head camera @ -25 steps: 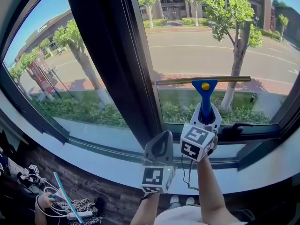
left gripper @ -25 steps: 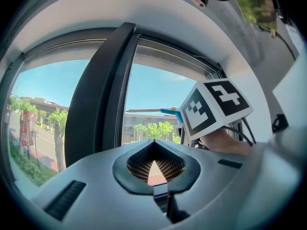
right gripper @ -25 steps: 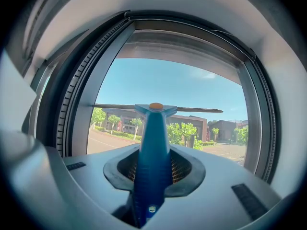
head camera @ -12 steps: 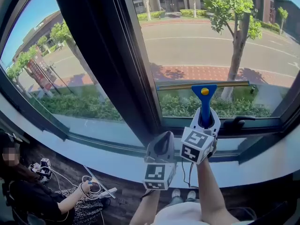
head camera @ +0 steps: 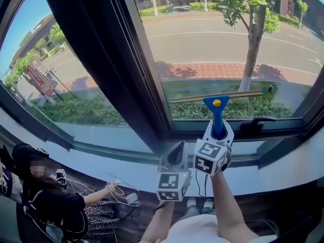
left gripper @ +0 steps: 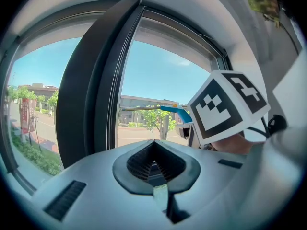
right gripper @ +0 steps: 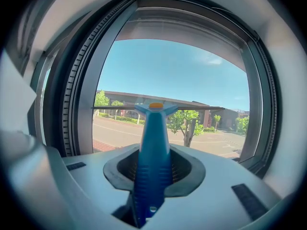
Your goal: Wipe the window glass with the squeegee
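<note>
Right pane, low down: the squeegee stands upright in the right gripper, blue handle clamped between the jaws, and the right gripper view shows that handle filling the hollow of the pads. Its blade runs level across the window glass, just above the bottom frame and the black window handle. One blade end sits close to the dark mullion; the other stops short of the pane's right edge. Whether the rubber actually presses the glass cannot be told from here, though it lies flat to it. The left gripper hangs just beside the right one, below the sill line; its jaws are together with nothing in them, so it plays no part in the wipe. No water, foam or streaks show anywhere, so the glass itself gives no record of what has been covered. Judging by blade position alone, this pass is near the bottom of its run, with little glass left under it. A strip at the right side of this pane looks left to do, and the big left pane beyond the mullion probably too. A seated person is at lower left, well apart from the work
</note>
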`<state>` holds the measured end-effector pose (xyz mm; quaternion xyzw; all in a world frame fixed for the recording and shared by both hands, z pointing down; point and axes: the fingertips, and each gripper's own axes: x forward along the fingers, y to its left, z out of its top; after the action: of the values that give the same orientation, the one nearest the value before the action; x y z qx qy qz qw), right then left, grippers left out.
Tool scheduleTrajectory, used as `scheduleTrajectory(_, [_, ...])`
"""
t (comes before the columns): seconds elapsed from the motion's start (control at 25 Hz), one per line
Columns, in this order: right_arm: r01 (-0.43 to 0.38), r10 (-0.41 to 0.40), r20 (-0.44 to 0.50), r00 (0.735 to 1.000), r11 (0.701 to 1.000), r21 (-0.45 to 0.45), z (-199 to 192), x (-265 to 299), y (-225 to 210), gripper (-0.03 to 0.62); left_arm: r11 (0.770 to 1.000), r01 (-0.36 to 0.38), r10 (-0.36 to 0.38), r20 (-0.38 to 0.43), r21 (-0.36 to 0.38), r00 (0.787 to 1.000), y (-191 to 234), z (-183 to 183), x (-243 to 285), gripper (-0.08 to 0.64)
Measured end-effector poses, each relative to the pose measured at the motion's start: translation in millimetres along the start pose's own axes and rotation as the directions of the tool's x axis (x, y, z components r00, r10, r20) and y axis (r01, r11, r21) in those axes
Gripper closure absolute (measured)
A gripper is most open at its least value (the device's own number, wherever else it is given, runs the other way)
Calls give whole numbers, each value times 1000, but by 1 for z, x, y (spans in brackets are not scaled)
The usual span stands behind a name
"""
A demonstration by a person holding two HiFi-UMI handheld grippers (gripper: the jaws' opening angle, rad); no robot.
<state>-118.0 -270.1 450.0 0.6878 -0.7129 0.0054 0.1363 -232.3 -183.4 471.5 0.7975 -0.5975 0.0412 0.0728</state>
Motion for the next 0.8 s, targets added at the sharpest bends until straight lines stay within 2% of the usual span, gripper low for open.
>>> scheduleTrajectory(0.8, [-50, 63, -168, 984, 995, 82, -75, 3, 19, 480, 1000, 17, -17, -75, 2, 997, 0, -25, -1, 566])
